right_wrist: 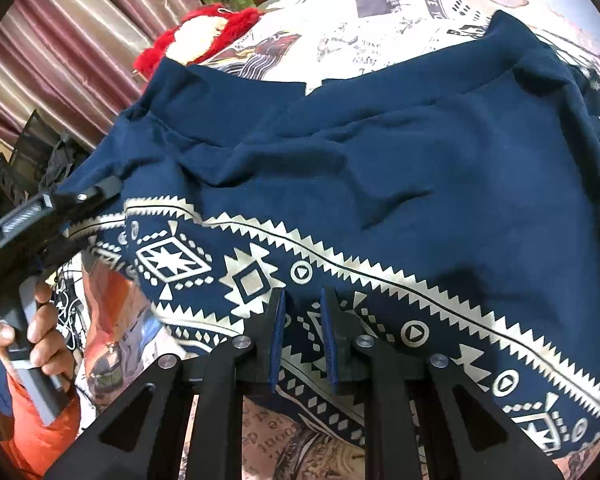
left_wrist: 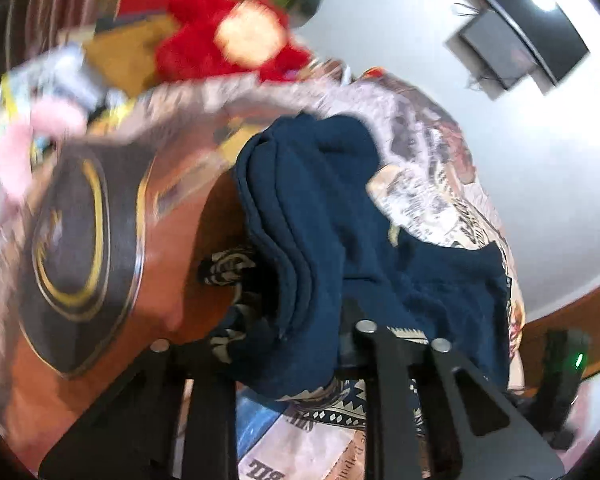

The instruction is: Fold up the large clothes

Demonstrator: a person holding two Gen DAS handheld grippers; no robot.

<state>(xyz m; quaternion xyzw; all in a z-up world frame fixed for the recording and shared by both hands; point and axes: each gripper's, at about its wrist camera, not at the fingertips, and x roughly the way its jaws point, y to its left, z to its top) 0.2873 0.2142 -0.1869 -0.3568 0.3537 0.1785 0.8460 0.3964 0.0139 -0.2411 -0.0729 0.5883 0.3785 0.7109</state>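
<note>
Right gripper [right_wrist: 302,336] points steeply down over the patterned band of a navy garment [right_wrist: 380,184]; its blue pads [right_wrist: 278,340] stand nearly pressed together, with printed cloth showing behind the gap. Whether any fabric is pinched there I cannot tell. Left gripper [right_wrist: 100,192], seen off to the right gripper's left and held by a hand [right_wrist: 40,336], has its jaws closed on the garment's far-left edge; from its own camera thick navy folds bunch up directly ahead of and over the fingers.

Garment lies spread across a printed bedcover [right_wrist: 380,12], running ahead of the right gripper and to both sides, patterned hem nearest, plain navy beyond. A red plush toy [right_wrist: 204,36] sits further off, up-left.

Handling, as judged: soft, knit-weight cloth, limp, moderately heavy for its spread; it will sag and drag, not hold shape. Not fragile, not slippery. Best hold looks to be at hems or corners, where the doubled edge gives the pads something thick to bite; a mid-panel pinch would likely lift only one layer.
</note>
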